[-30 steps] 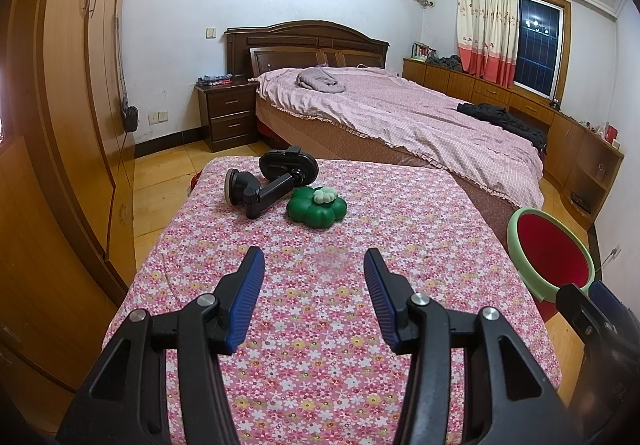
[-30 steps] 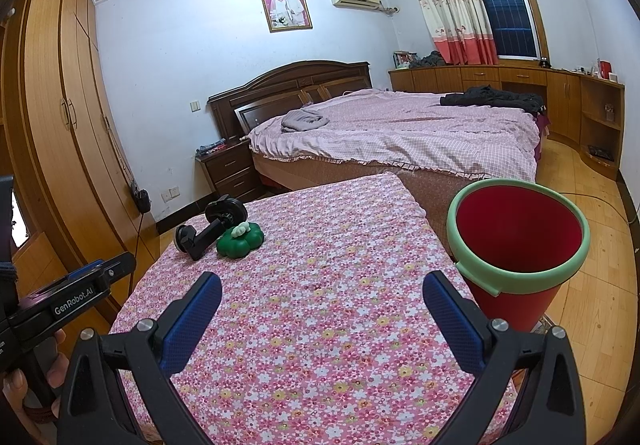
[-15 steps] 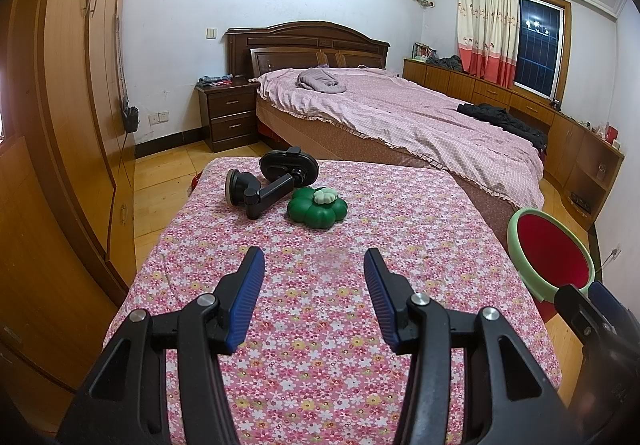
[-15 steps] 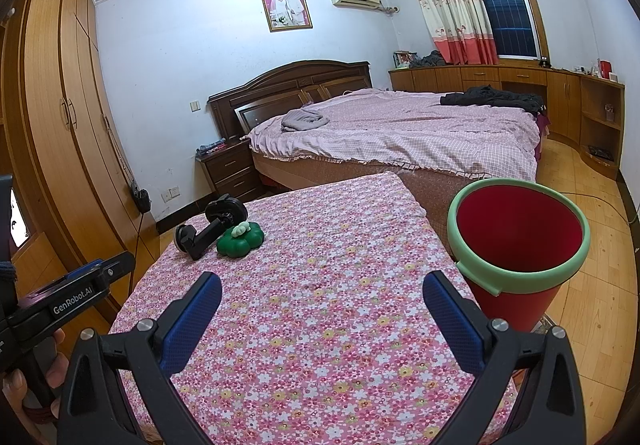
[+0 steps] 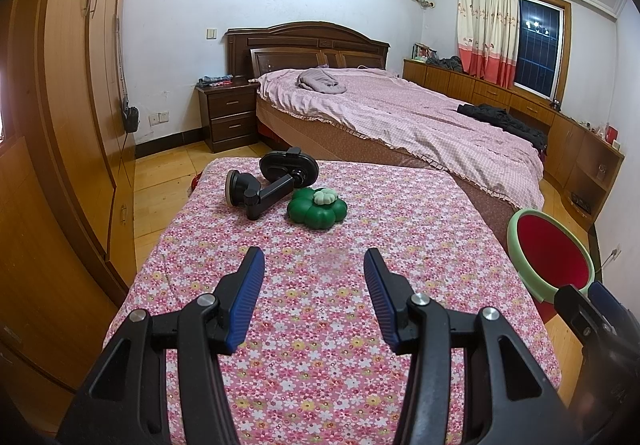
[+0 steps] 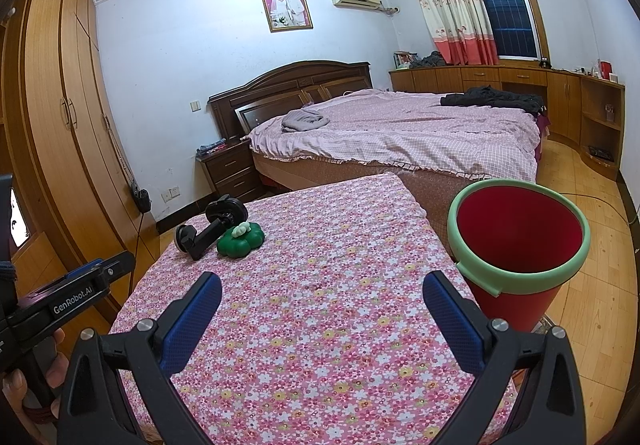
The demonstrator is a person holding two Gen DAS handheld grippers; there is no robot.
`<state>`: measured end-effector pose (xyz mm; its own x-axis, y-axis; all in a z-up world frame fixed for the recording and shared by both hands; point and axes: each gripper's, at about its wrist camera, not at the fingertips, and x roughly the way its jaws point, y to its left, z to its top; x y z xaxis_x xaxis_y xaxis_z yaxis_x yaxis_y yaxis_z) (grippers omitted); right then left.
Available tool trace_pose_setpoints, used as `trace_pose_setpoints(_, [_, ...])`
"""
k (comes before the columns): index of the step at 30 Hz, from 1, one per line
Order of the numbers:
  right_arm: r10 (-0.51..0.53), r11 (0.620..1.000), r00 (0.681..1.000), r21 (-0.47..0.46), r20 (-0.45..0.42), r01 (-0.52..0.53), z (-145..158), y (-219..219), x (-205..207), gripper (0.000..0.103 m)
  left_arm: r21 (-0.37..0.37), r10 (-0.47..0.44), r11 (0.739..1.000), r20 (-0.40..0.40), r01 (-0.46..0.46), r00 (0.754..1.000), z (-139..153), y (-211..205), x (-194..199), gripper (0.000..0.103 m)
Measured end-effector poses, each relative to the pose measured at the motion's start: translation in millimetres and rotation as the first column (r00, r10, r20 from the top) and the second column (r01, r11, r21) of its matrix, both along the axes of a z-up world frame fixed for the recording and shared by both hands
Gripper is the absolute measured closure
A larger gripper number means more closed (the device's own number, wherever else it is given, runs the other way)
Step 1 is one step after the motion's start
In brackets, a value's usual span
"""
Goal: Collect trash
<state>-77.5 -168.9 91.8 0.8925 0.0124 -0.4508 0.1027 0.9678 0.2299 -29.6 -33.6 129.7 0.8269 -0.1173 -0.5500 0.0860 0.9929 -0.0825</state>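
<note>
The left gripper (image 5: 314,265) hovers over the near half of the worktop (image 5: 400,229), its 2 blue-padded fingers (image 5: 246,297) parted and released, with only the floral cloth showing between them. The right gripper (image 6: 322,293) hangs above the near right part of the worktop, its fingers (image 6: 192,321) spread wider and likewise grasping and touching nothing.

The trash lies near the far left corner of the worktop: a black phone mount (image 5: 268,181) with a suction cup, and just beside it a green flower-shaped item (image 5: 316,209) with a pale top; whether the 2 touch cannot be told. A red bin (image 6: 520,245) with a pale green rim stands on the floor just off the worktop's right edge.

In the right wrist view, the side of the left gripper's body reads "GenRobot.AI" (image 6: 72,301), with a hand (image 6: 24,377) below it.
</note>
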Motion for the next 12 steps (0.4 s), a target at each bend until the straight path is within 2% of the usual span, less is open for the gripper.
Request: trace_pose_setpoints(12, [-0.002,1.0,1.0,-0.002,0.001,0.002,2.4,-0.6,0.4,0.0,0.001,0.006,1.0,0.002,-0.006,1.0,2.1,1.0,1.2,0.051])
